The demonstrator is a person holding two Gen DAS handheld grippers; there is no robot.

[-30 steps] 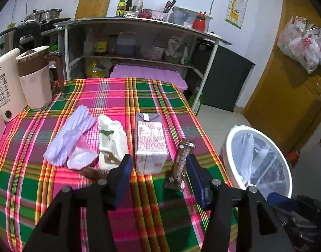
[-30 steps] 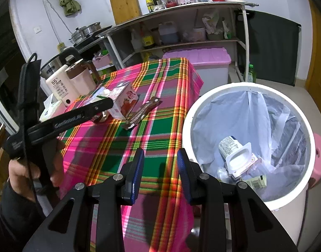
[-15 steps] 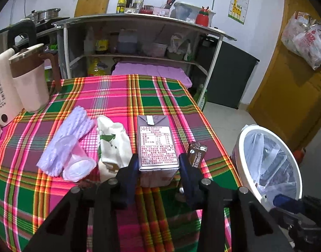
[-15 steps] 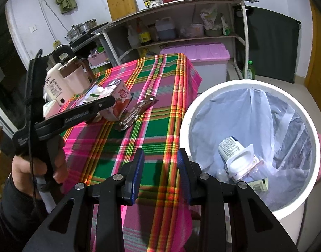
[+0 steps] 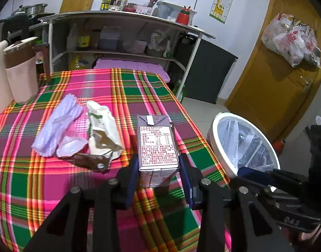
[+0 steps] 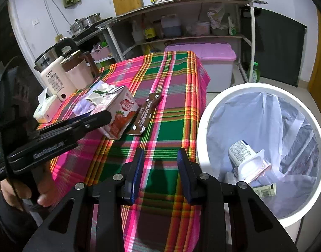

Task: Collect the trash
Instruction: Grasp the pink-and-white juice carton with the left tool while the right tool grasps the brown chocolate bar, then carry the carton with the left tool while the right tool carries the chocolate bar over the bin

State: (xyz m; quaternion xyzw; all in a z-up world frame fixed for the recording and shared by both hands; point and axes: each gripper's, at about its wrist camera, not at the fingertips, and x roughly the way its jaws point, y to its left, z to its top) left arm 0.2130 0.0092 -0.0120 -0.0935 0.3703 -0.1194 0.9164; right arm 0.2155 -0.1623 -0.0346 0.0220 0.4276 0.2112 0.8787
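Right wrist view: plaid-clothed bench [image 6: 173, 79], white round bin with clear liner [image 6: 204, 138] beside it, some packaging already inside. Left gripper [image 5: 158, 168] clamps the purple-grey drink carton [image 5: 158, 145], apparently lifted off the cloth. Right gripper [image 6: 160, 168] hangs parted, empty. Left: crumpled white bag [image 5: 103, 130], lilac foam sleeve [image 5: 57, 126], brown snack wrapper [image 6: 146, 113].

One milk carton [image 5: 158, 147], two brown snack wrappers [image 5: 88, 160] [image 6: 146, 113], one crumpled white paper bag [image 5: 102, 132], one purple foam sleeve [image 5: 55, 124], one clear plastic cup [image 5: 71, 146], one white bin [image 6: 204, 126], two kettles [image 6: 77, 72] [image 6: 55, 82], one tissue box [image 6: 46, 110], two grippers [image 5: 158, 173] [image 6: 160, 172]
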